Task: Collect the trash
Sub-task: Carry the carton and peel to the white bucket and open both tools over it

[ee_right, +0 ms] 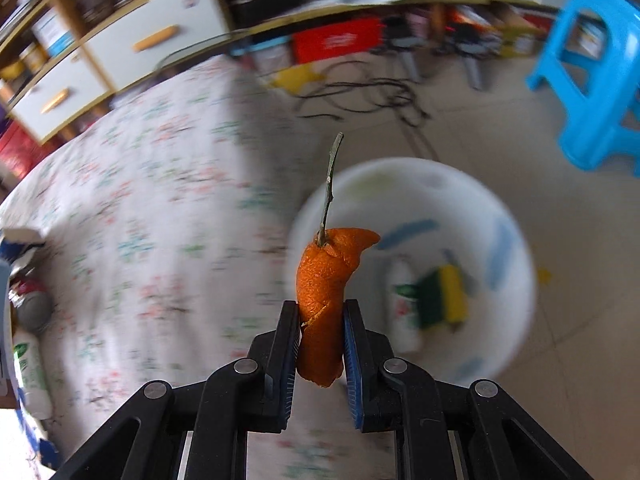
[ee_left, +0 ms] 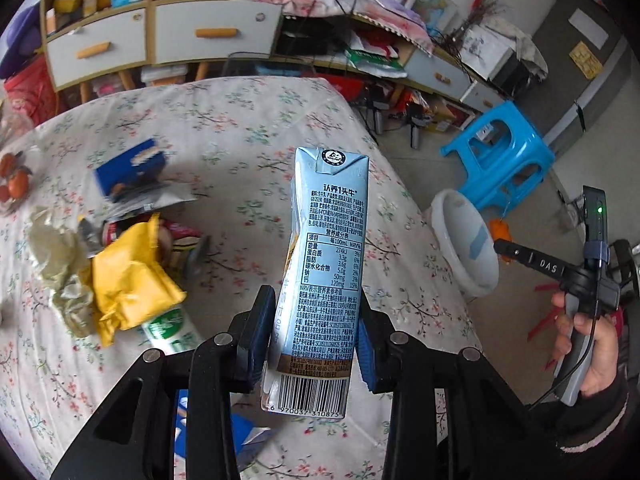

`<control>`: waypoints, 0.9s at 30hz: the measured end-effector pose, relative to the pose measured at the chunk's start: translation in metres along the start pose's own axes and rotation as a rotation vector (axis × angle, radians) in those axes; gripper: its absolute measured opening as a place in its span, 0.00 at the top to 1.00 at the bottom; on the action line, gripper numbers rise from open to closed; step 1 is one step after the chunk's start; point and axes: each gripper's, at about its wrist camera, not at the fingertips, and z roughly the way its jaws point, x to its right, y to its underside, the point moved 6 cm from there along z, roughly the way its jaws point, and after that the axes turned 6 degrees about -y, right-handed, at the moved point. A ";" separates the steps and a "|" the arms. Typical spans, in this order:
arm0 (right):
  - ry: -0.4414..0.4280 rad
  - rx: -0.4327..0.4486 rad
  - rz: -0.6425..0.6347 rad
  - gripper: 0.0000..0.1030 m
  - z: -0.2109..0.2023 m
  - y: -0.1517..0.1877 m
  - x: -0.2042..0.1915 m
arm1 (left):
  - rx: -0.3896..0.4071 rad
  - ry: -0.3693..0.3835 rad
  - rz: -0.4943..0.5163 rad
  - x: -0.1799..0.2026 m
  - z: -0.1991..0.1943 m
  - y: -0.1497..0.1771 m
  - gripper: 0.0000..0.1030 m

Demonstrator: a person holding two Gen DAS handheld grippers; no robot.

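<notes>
My left gripper (ee_left: 316, 332) is shut on a light blue milk carton (ee_left: 326, 264) and holds it upright above the floral-cloth table (ee_left: 224, 120). My right gripper (ee_right: 321, 320) is shut on a curl of orange peel (ee_right: 326, 292) with a green stem, held near the rim of the white trash bin (ee_right: 516, 248) on the floor. The bin also shows in the left wrist view (ee_left: 460, 248), beside the table, with my right gripper (ee_left: 505, 247) and the peel (ee_left: 500, 230) over it. Inside the bin lie a white bottle (ee_right: 404, 304) and a yellow-green wrapper (ee_right: 444, 296).
A heap of trash lies on the table's left: a yellow wrapper (ee_left: 132, 280), crumpled paper (ee_left: 60, 264), a blue packet (ee_left: 132, 168), a white-green bottle (ee_left: 172, 328). Small red fruits (ee_left: 14, 180) sit at the left edge. A blue plastic stool (ee_left: 504, 160) stands on the floor behind the bin.
</notes>
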 end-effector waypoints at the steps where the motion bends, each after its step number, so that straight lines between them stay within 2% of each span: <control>1: 0.009 0.003 0.020 0.82 -0.002 0.000 0.011 | -0.008 0.005 0.011 0.009 0.004 0.000 0.62; 4: 0.019 0.003 0.064 0.82 -0.005 0.000 0.037 | -0.028 0.033 0.034 0.034 0.016 -0.002 0.62; 7: -0.006 0.018 0.103 0.77 -0.008 -0.001 0.053 | -0.041 0.053 0.067 0.063 0.028 -0.005 0.62; 8: -0.009 0.019 0.123 0.63 -0.009 -0.002 0.061 | -0.046 0.057 0.077 0.071 0.032 -0.006 0.62; 10: -0.009 0.038 0.165 0.43 -0.015 -0.003 0.072 | -0.055 0.070 0.098 0.088 0.039 -0.010 0.62; 11: -0.016 0.052 0.187 0.40 -0.020 -0.005 0.077 | -0.057 0.077 0.107 0.095 0.042 -0.012 0.62; 27: 0.017 0.083 0.282 0.37 -0.057 0.016 0.139 | -0.089 0.144 0.213 0.213 0.089 -0.032 0.62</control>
